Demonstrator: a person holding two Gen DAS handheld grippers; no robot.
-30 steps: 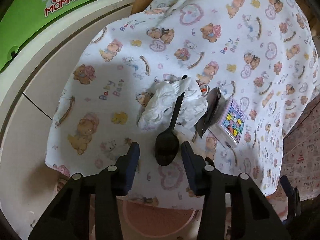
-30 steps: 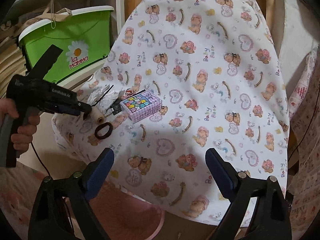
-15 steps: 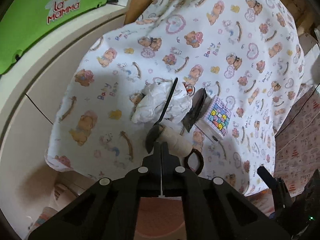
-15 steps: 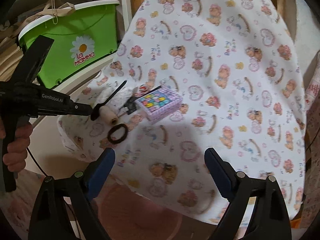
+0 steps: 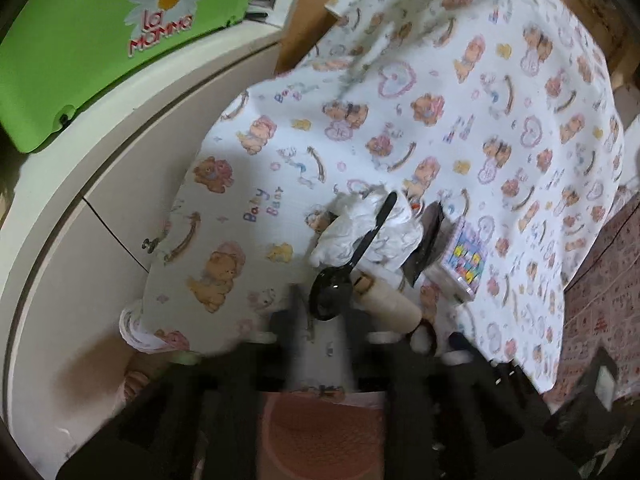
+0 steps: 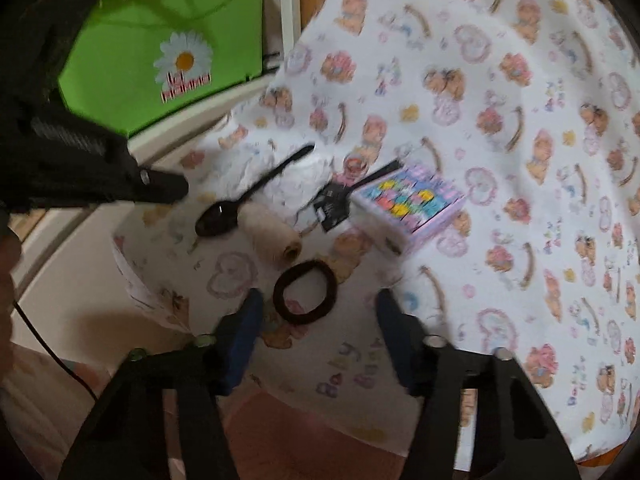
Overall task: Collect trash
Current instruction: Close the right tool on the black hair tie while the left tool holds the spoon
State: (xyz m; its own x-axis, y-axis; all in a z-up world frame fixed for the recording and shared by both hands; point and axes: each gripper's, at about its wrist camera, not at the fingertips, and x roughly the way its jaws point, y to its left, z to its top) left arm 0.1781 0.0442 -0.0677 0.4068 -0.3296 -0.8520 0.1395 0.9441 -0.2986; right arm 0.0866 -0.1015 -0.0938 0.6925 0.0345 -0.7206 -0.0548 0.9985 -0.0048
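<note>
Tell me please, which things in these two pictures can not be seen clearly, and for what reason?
- Left gripper: motion blur in the left wrist view smears its fingers; open or shut cannot be told.
- Crumpled white tissue: the black spoon lies across it; in the right wrist view it is blurred.
- Black wrapper: its label is too small and blurred.
- Pink bin: half hidden under the gripper body.
- Green box: its lettering is smeared in the right wrist view.

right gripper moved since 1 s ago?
Yes. The right gripper came in toward the table's near-left corner; its fingers now flank the brown hair tie.
</note>
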